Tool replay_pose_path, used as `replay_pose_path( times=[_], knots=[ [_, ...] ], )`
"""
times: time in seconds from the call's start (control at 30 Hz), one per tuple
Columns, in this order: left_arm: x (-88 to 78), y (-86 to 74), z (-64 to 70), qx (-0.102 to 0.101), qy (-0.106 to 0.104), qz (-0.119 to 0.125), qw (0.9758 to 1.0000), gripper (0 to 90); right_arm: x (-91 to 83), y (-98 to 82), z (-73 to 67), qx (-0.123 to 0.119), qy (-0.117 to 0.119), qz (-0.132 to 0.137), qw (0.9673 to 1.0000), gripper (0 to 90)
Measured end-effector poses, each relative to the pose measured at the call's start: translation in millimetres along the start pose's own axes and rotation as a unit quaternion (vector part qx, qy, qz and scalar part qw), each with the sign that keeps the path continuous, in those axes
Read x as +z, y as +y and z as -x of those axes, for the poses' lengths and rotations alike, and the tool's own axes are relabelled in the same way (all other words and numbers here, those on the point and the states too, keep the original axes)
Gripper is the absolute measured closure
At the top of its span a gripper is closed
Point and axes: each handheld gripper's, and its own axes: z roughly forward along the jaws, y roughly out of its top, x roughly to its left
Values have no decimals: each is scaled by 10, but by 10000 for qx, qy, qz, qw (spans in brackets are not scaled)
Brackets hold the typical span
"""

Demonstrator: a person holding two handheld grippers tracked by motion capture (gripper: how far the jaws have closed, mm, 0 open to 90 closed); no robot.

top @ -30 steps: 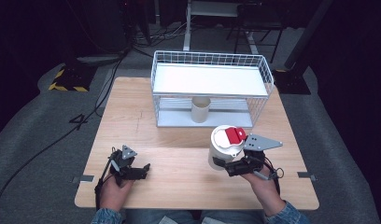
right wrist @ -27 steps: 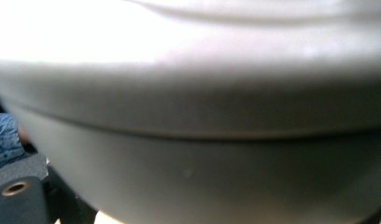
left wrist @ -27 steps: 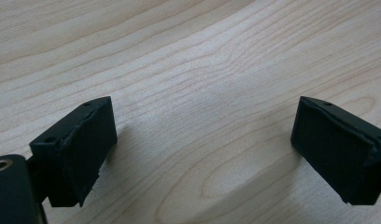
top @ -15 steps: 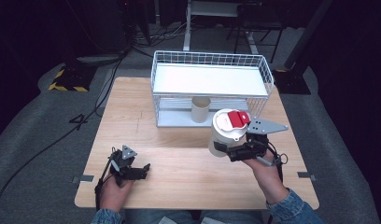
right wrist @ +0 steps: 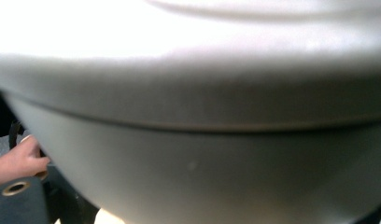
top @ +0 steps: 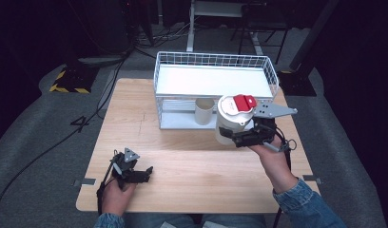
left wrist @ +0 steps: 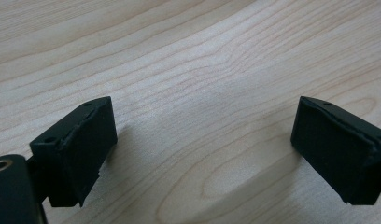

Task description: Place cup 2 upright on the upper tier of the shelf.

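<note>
On the wooden table [top: 192, 156], the left gripper [top: 135, 173] rests with jaws spread and empty; the right gripper [top: 239, 138] pinches a white jug [top: 230, 121] beside the wire rack [top: 216, 61].

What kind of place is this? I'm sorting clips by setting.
Probably a lab or recording studio, not a home: a bare wooden table stands on grey carpet in a dark room, cables trail across the floor, hazard-striped tape marks it, and metal stand legs rise behind the wire basket.
</note>
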Motion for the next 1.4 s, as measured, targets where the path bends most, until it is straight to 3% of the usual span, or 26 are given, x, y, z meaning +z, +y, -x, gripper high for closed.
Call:
replay_pose_path(
  times=[0.6,0.93,1.4],
  knots=[
    [1,2,5,-38,35,2,10000,78,126,506,240,-87,-162,115,9998,94],
    [4,6,4,-43,35,-2,10000,79,229,771,370,-87,-383,146,9991,94],
    [1,11,0,-35,21,-37,10000,79,449,991,638,66,-794,103,9968,94]
  ],
)
